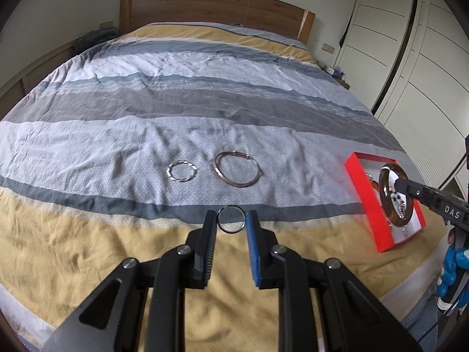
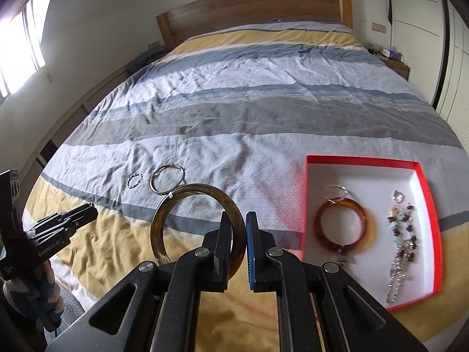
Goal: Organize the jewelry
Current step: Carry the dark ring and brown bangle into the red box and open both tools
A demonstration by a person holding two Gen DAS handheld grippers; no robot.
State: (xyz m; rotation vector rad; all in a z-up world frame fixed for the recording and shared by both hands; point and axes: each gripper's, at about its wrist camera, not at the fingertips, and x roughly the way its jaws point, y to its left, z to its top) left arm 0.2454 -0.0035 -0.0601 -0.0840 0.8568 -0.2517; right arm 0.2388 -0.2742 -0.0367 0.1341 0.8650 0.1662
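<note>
A wide bed fills both views, covered with a quilt striped in grey, white, blue and mustard, a wooden headboard at the far end and white wardrobe doors along the right. On the pale grey stripe two bracelets lie side by side, apart from each other: a larger plain silver bangle and, to its left, a smaller twisted silver ring. Near the bed's right edge sits an open red box with a white floor; inside lie a brown amber-coloured hoop with a small silver ring at its top, and a beaded dangling chain to its right. The right gripper, angled downward above the mustard stripe, is clamped on the rim of a mottled brown bangle, lifted clear of the quilt. The left gripper, tilted downward too, pinches a thin dark ring between its pads, off the bed. A blue-gloved hand grips the right handle.
</note>
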